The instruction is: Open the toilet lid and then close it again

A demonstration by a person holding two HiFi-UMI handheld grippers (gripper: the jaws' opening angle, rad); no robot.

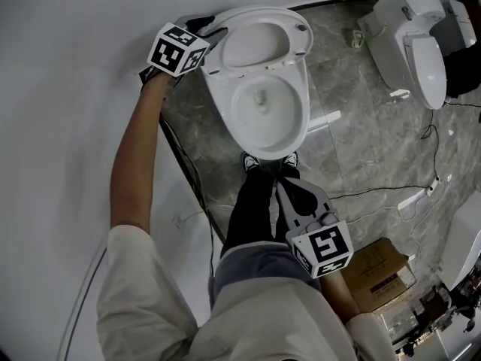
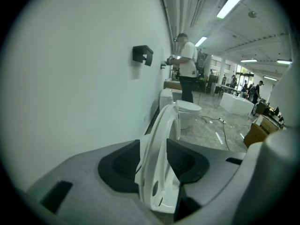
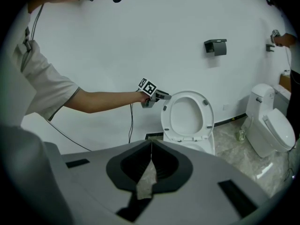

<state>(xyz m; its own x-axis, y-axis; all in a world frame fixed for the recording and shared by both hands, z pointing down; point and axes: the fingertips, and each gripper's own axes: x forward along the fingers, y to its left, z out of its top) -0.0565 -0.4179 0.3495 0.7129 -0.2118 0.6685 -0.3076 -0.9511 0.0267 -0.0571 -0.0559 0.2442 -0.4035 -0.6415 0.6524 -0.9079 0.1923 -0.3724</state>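
A white toilet (image 1: pixel 263 111) stands against the wall with its lid (image 1: pixel 259 40) raised upright over the open bowl. My left gripper (image 1: pixel 210 34) is at the lid's left edge. In the left gripper view the lid's edge (image 2: pixel 161 125) stands between the two pads of the left gripper (image 2: pixel 157 161), which is open and does not clamp it. My right gripper (image 1: pixel 284 183) hangs low in front of the bowl, shut and empty. Its jaws meet in the right gripper view (image 3: pixel 151 161), which also shows the lid (image 3: pixel 187 114) and the left gripper (image 3: pixel 161 96).
A second toilet (image 1: pixel 413 40) stands to the right on the marble floor. Cables (image 1: pixel 376 194) trail across the floor towards a cardboard box (image 1: pixel 379 269). A black paper holder (image 3: pixel 215 47) hangs on the wall. My shoe (image 1: pixel 259 162) is just before the bowl. A person (image 2: pixel 187 67) stands far off.
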